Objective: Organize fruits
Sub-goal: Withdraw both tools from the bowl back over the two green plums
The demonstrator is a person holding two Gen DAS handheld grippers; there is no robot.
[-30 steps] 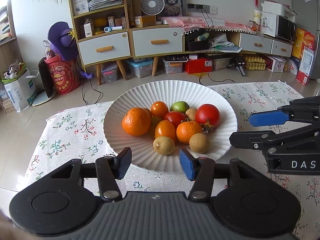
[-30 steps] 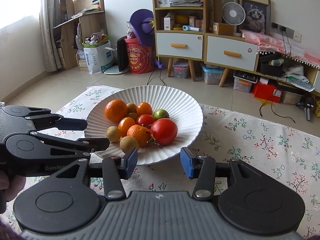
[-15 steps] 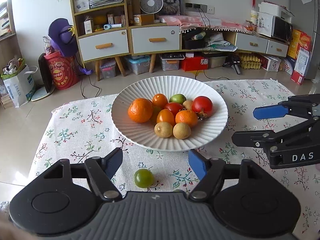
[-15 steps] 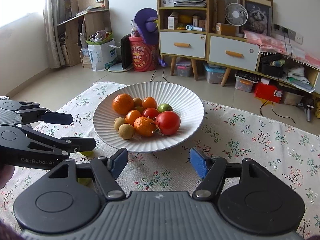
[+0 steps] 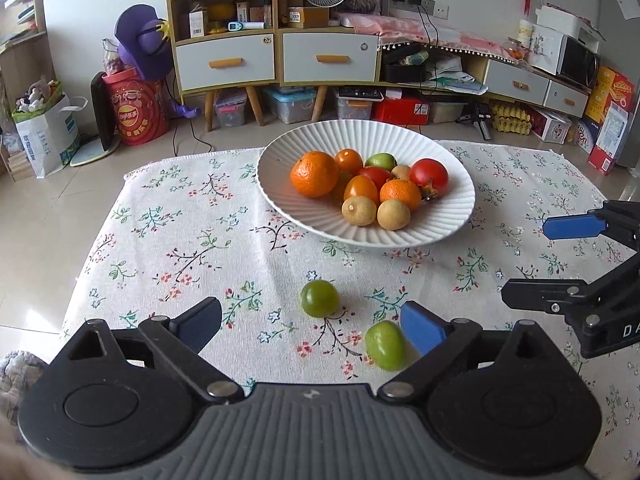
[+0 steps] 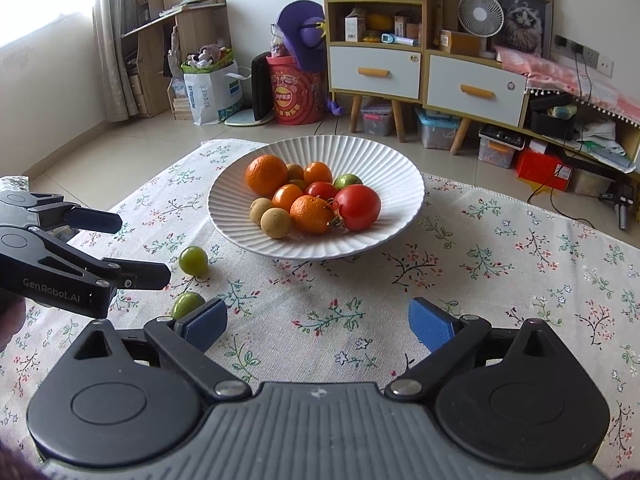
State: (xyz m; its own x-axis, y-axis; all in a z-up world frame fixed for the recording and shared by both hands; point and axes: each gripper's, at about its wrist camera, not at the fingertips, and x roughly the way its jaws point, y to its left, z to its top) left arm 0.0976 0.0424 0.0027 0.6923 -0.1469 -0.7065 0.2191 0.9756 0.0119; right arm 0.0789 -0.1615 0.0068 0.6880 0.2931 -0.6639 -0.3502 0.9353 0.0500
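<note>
Fruits: two green ones (image 5: 319, 298) (image 5: 385, 345) lie loose on the table (image 5: 168, 240), ten fill the plate (image 5: 448, 216). Both claws (image 5: 312, 324) (image 6: 318, 324) have just opened wide, gripping nothing. Bare cloth surrounds them.

Both grippers wide open, nothing gripped.

Left gripper (image 5: 312, 320): jaws have just been opening and stand spread; no pad presses on anything, its right pad (image 5: 422, 330) bare. Right gripper (image 6: 318, 322): jaws have just been opening, nothing between the fingers. Both point forward and downward, side by side; a hand (image 6: 10, 322) holds the left one.
</note>
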